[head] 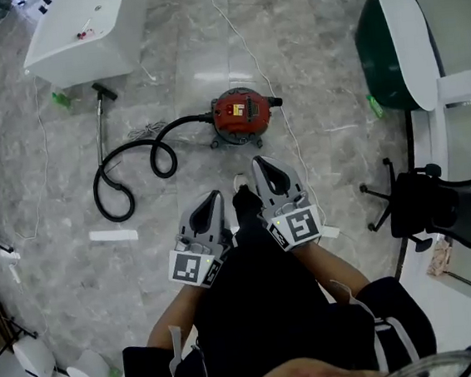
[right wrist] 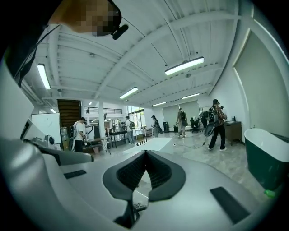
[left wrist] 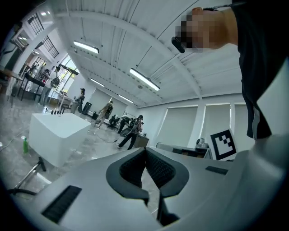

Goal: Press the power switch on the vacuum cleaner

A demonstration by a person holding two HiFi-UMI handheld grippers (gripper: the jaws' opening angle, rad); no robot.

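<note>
The red vacuum cleaner (head: 242,114) stands on the grey floor (head: 326,90), in the middle and farther away than the claws. Its black hose (head: 128,165) curls to the left. The left claw (head: 213,201) and the right claw (head: 262,166) are held near the person's body, apart from the vacuum cleaner. Both claws are closed, tips together, and hold nothing

Bright ceiling striplights (right wrist: 184,66), fisheye-bent edges, floor glare.

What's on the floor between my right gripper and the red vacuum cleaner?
Nothing: the head view shows only bare grey floor in the short stretch between the right gripper and the vacuum cleaner.
</note>
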